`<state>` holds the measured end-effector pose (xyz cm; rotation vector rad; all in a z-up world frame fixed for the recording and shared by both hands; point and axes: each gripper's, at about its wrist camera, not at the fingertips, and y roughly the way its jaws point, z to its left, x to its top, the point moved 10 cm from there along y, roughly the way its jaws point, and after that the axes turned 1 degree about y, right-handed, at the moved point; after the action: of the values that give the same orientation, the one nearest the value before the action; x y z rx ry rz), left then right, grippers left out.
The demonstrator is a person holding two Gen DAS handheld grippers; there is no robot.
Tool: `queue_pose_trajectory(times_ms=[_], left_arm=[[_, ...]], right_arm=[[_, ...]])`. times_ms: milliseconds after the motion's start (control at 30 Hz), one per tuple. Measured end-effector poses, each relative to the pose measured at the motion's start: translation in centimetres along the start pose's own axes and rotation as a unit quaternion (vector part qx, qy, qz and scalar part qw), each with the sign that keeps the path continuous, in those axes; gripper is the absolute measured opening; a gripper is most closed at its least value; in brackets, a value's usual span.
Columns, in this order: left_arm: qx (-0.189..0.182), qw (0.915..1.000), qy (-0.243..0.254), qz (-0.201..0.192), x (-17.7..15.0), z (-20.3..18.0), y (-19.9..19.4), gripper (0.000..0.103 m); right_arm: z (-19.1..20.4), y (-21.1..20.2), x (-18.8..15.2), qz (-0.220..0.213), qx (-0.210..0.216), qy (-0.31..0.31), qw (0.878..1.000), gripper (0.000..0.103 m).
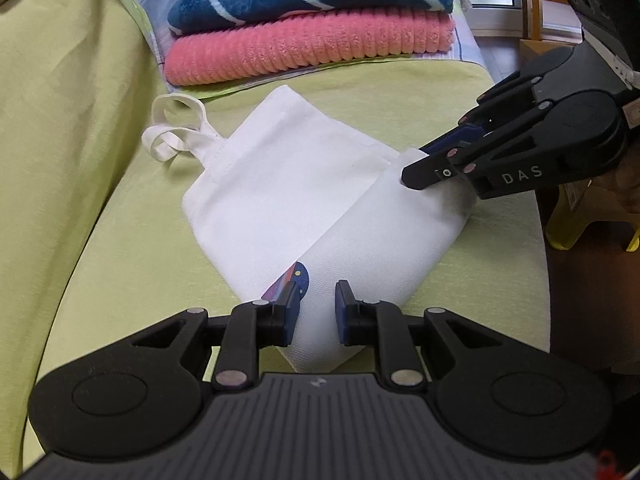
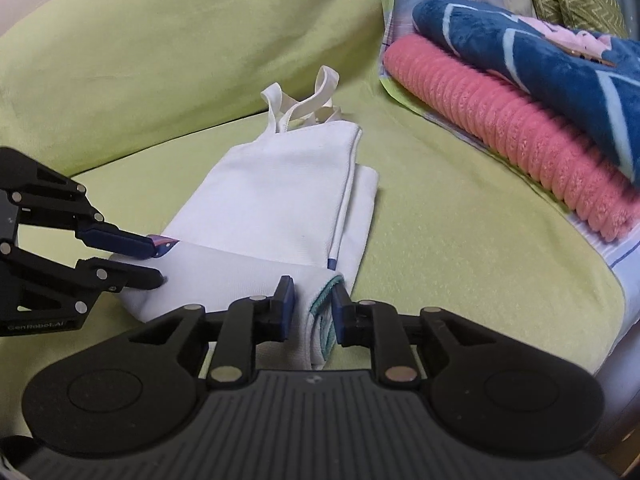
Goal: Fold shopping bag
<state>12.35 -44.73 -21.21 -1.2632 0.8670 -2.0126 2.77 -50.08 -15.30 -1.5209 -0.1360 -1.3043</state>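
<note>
Shopping bag, white cloth, lies on the green sofa seat, already narrowed and partly doubled over. My left gripper straddles the near corner of the turned-over bottom flap, fingers on either side with cloth between; real clamping I cannot tell. My right gripper brackets the flap's other corner the same way, teal-stitched hem between the pads. Both hands sit at the same fold edge, equally near. Long axis runs away from both grippers toward the handles at the far end. Judgement: next fold carries this edge forward along that axis. Stacked towels lie well beyond.
</note>
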Motion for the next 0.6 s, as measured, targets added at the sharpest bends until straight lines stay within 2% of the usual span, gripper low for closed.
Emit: queue_pose_trajectory(times_ms=[367, 433, 467, 533, 567, 600], left_arm=[[0.003, 1.0, -0.001, 0.007, 0.1, 0.1, -0.2, 0.022], [0.006, 1.0, 0.001, 0.007, 0.1, 0.1, -0.5, 0.024], [0.009, 0.9999, 0.002, 0.007, 0.1, 0.1, -0.6, 0.029], [0.033, 0.9987, 0.04, -0.005, 0.0, -0.3, -1.4, 0.038], [0.052, 0.995, 0.083, -0.02, -0.2, -0.8, -2.1, 0.039], [0.074, 0.9877, 0.133, -0.036, -0.6, -1.4, -2.9, 0.04]], right_arm=[[1.1, 0.5, -0.1, 0.002, 0.003, 0.002, 1.0, 0.016], [1.1, 0.5, -0.1, 0.002, 0.003, 0.002, 1.0, 0.016], [0.6, 0.5, 0.0, 0.002, 0.003, 0.003, 1.0, 0.016], [0.1, 0.4, 0.2, 0.003, 0.003, 0.004, 1.0, 0.016], [0.2, 0.5, 0.2, 0.004, 0.006, 0.005, 1.0, 0.016], [0.3, 0.6, 0.2, 0.005, 0.008, 0.007, 1.0, 0.016]])
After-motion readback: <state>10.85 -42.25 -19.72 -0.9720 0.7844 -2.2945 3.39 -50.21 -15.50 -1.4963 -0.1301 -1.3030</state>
